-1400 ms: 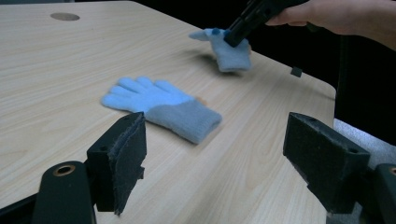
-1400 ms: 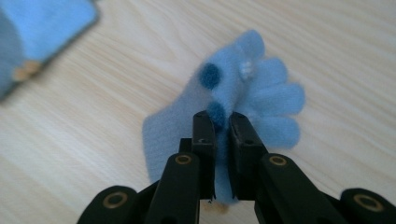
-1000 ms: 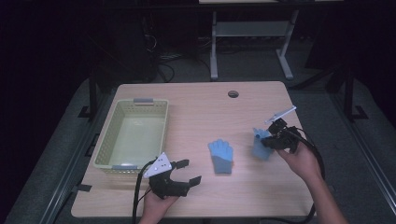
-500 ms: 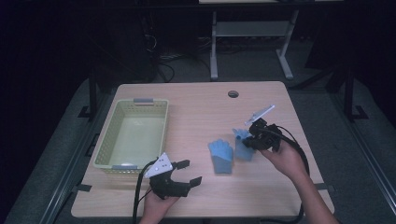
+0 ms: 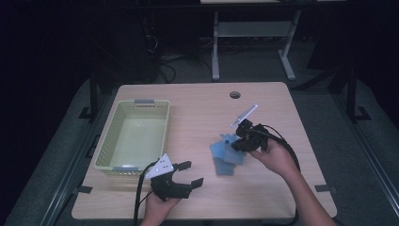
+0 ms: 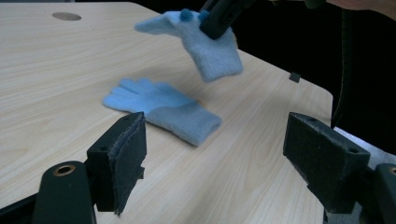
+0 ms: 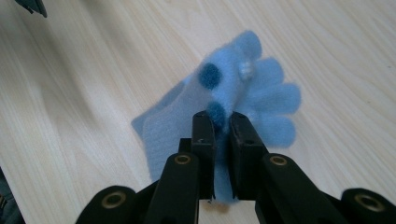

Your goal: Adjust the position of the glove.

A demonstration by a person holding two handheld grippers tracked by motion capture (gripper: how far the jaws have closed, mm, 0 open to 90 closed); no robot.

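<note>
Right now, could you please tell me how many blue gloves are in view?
2: one glove lies flat on the table; the other glove hangs above it, pinched by the right gripper.

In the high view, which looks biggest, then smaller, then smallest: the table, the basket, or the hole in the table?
1. Table, by far the largest.
2. Pale green basket, in the middle.
3. Round hole, the smallest.

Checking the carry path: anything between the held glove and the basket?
Nothing standing visibly blocks it. The right gripper is shut on one blue glove, lifted off the table. The second glove lies flat below it. The left gripper, open, sits nearer the person than the basket, off the direct line.
</note>
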